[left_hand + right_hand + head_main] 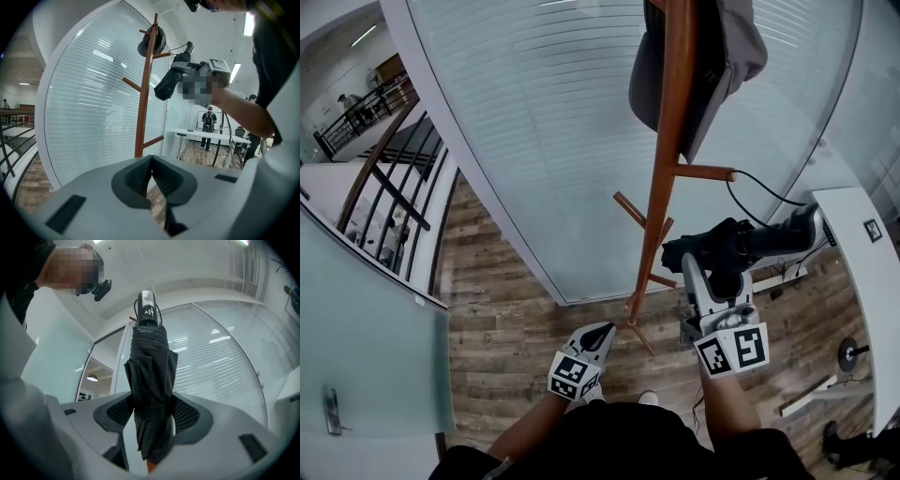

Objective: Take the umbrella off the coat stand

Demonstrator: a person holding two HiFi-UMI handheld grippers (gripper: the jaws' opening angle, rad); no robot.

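Black folded umbrella [150,380] clenched in my right gripper [150,412], I am aiming to slip its cord [759,192] outward past the coat stand's [661,187] peg [705,172].

Coat stand pole [661,187] stood just left of the right gripper [712,267], and its peg [705,172] jutted out above the umbrella [741,242]. Grey hat [712,56] hung overhead. Curved glass wall [534,141] closed off the far side, white desk [858,253] the right. Wooden floor [506,300] left of the left gripper [602,330] lay open.
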